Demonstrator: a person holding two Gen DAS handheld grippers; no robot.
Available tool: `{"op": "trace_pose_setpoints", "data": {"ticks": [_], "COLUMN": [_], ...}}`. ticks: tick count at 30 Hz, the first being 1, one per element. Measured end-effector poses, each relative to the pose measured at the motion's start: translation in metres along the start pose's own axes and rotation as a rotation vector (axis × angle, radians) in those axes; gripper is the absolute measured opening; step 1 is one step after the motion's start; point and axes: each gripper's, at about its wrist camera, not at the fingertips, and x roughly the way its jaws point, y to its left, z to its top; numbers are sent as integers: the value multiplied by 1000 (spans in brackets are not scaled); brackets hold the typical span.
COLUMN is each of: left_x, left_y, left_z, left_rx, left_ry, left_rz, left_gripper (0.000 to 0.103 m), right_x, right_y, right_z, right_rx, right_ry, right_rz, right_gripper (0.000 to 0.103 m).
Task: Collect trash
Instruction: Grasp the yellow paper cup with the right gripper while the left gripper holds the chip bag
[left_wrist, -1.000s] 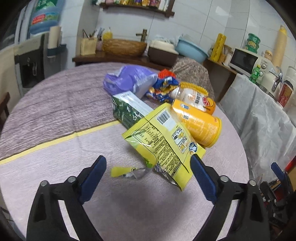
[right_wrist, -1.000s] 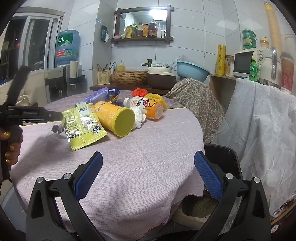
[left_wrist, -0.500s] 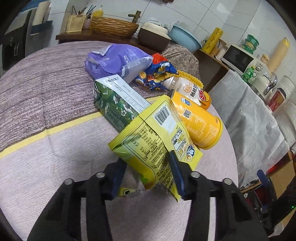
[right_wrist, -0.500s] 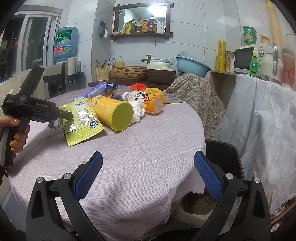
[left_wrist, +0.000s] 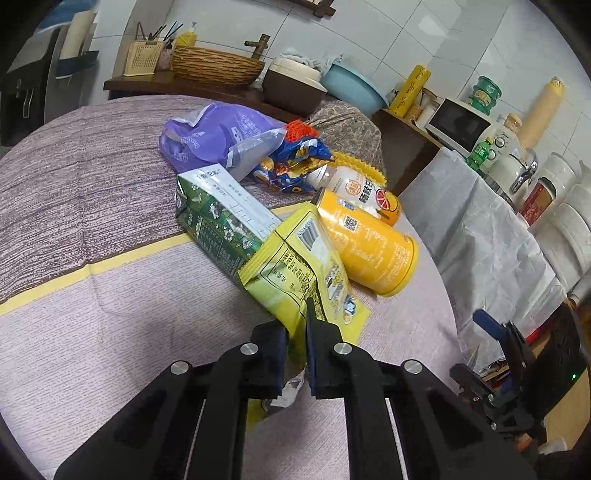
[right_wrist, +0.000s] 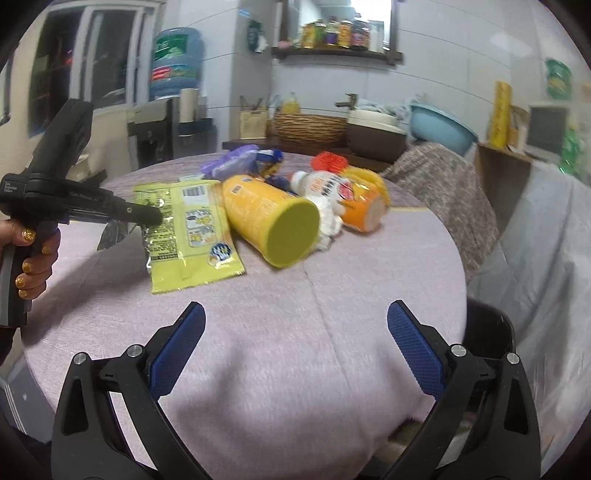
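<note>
Round tabletop under a purple woven cloth, strewn with trash. Left gripper pressed together, pinching the near torn end of a yellow snack bag. Bag's long axis running from the pads up toward 12 o'clock in the left wrist view, barcode end farthest away, near end lifted off the cloth. Seen from the right wrist, the same yellow snack bag at 10 o'clock, lying with its length toward the camera. Left gripper reaching in level from 9 o'clock, held pistol-style by a hand with glittery gold nails.

Just beyond the bag: a green carton angled from 10 toward 4 o'clock, touching it. Yellow canister on its side at 1 o'clock, lid facing 4 o'clock. Purple bag farther back at 11 o'clock.

Right gripper spread wide, nothing between its blue pads, hovering over bare cloth at the near tabletop edge, pointing toward the pile.
</note>
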Motion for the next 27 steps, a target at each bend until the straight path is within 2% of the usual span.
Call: {"op": "trace_pose_setpoints", "data": {"ticks": [10, 16, 21, 24, 27], "left_x": [-28, -39, -44, -44, -42], "left_y": [-13, -13, -9, -9, -11], "left_z": [10, 14, 13, 12, 12], "left_rx": [48, 56, 48, 48, 56], "left_ry": [-72, -97, -107, -107, -105], "left_rz": [6, 43, 49, 48, 49], "left_gripper": [6, 6, 6, 6, 6], "right_x": [65, 108, 137, 148, 149], "right_y": [11, 41, 58, 60, 58], "right_z": [67, 90, 98, 99, 100], "right_rx": [-235, -414, -534, -568, -563], "right_ry": [75, 188, 289, 330, 345], "right_rz": [137, 195, 162, 129, 136], "right_gripper": [97, 84, 81, 72, 71]}}
